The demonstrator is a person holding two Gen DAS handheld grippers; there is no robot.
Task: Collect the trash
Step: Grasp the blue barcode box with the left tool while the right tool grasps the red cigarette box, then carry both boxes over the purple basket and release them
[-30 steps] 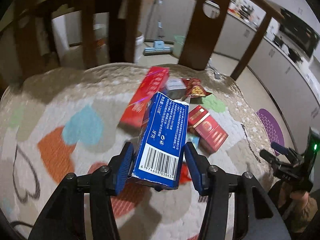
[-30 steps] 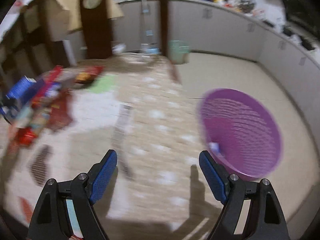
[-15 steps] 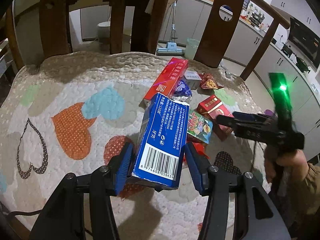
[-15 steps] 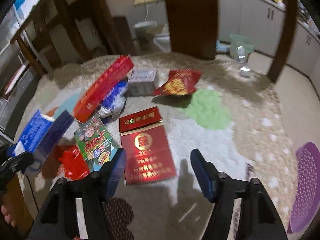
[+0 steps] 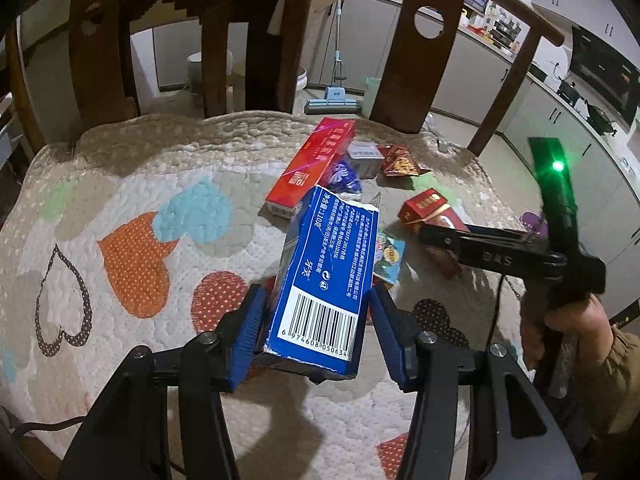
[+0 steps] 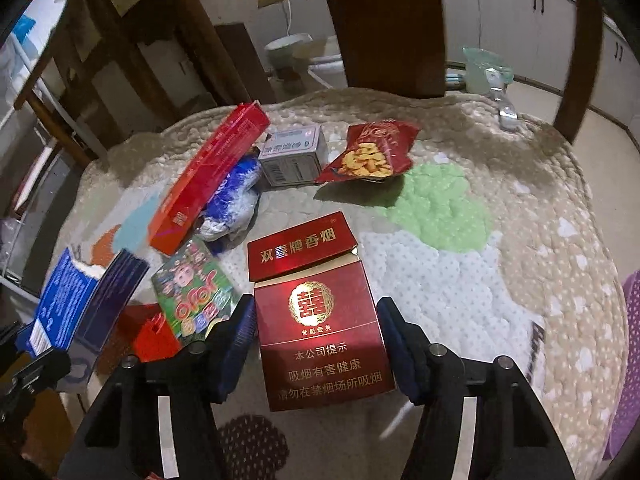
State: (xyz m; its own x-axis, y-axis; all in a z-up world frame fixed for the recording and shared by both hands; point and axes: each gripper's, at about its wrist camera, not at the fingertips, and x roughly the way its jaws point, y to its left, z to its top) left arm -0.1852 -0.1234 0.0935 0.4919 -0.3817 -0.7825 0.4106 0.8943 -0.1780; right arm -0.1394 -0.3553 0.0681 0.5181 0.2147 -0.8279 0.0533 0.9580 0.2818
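A: Left hand-held gripper [image 5: 316, 332] clamps the torn blue box [image 5: 326, 280], lifted off the quilted cushion [image 5: 120, 184]. Why?

B: Bound for disposal, probably. Right hand-held gripper [image 6: 316, 340], spread wide, straddles the red cigarette pack [image 6: 320, 320] lying there.

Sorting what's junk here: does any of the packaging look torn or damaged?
Yes. The blue box in the left gripper has a ragged, torn-open far end, and the red cigarette pack between the right gripper fingers lies with its lid flipped open.
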